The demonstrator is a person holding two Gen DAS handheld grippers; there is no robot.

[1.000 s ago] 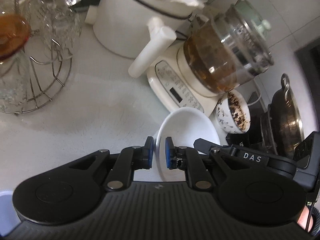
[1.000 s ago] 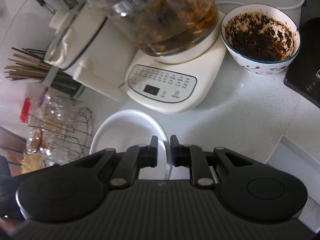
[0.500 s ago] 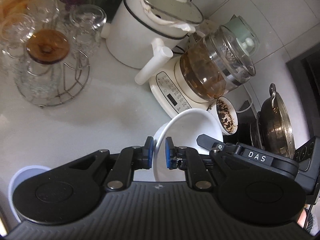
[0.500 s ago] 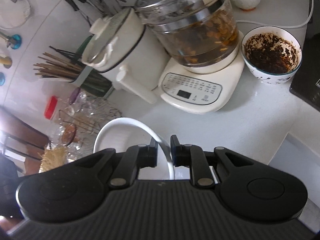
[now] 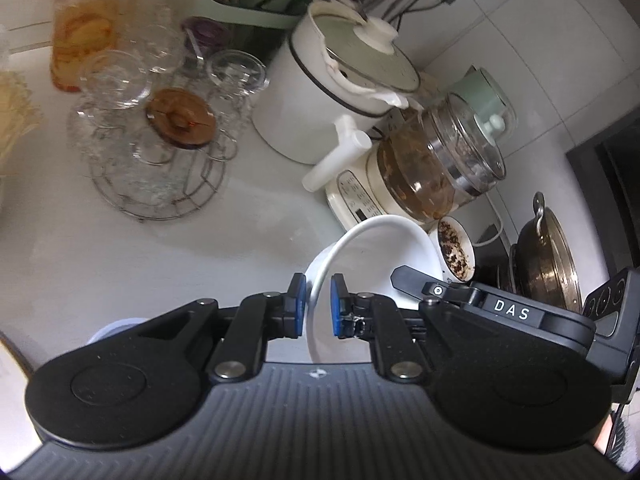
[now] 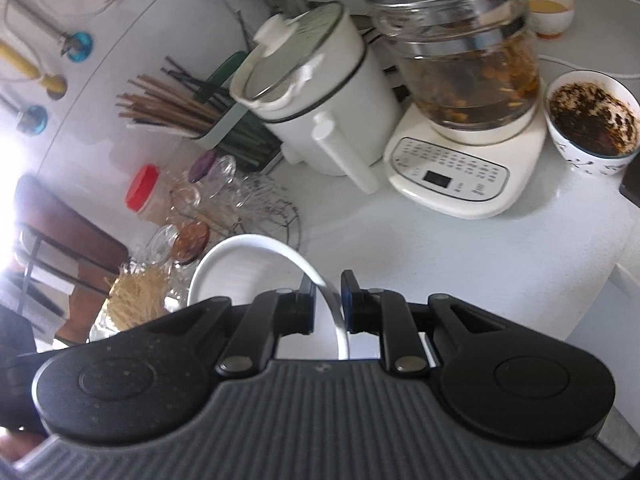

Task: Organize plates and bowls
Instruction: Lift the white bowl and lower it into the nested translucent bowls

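Both grippers clamp one white bowl [image 5: 384,248] by its rim, bowl held above the white counter [image 5: 120,248], clear of it. Left gripper [image 5: 318,306] pinches the rim's left side, right gripper [image 6: 327,306] the right side, rim edge-on between the pads in each wrist view. Toward the counter's back edge: glass kettle on a cream base [image 6: 460,168], white pot [image 6: 320,120], wire rack of glasses [image 5: 160,148]. Dirty speckled bowl [image 6: 592,120] sits just beside the kettle base.
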